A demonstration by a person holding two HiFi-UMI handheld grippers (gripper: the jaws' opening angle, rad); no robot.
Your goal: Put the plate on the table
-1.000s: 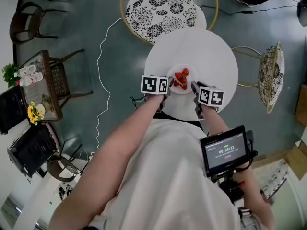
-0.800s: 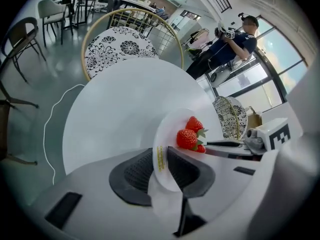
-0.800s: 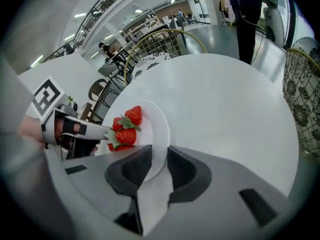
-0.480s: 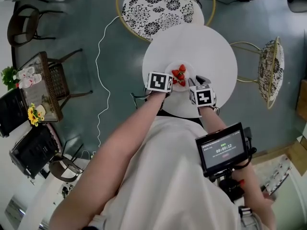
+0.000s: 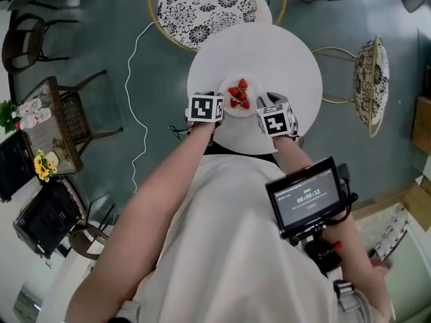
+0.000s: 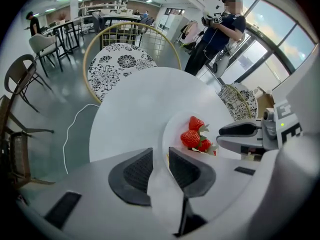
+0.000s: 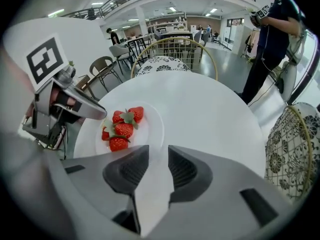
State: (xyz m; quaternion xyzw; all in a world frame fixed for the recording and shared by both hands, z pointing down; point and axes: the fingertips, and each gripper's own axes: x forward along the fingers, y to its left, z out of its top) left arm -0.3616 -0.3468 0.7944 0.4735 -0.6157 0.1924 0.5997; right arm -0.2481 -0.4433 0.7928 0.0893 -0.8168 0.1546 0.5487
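Plate (image 5: 234,112), white and round, lies flat on the round white table (image 5: 286,59), close to its middle and a little toward the edge where the person stands. A small pile of red strawberries (image 5: 238,94) with green leaves sits on it.

The left gripper (image 6: 160,152) is at the plate's left side, pointing steeply down. Its jaws are spread with a narrow gap between the dark ribbed pads. The plate's rim runs in just beside the right-hand pad, and nothing is pinched.

The right gripper (image 7: 158,150) is at the plate's right side, tilted down the same way. Its jaws have just been opening and now stand apart. Only white surface shows in the gap, the rim lies just past the tips, and the pads press on nothing.

Beyond the table's far edge stands a chair with a black-and-white flowered seat (image 5: 202,5). A second chair (image 5: 370,86) of the same kind stands off the table's right edge.
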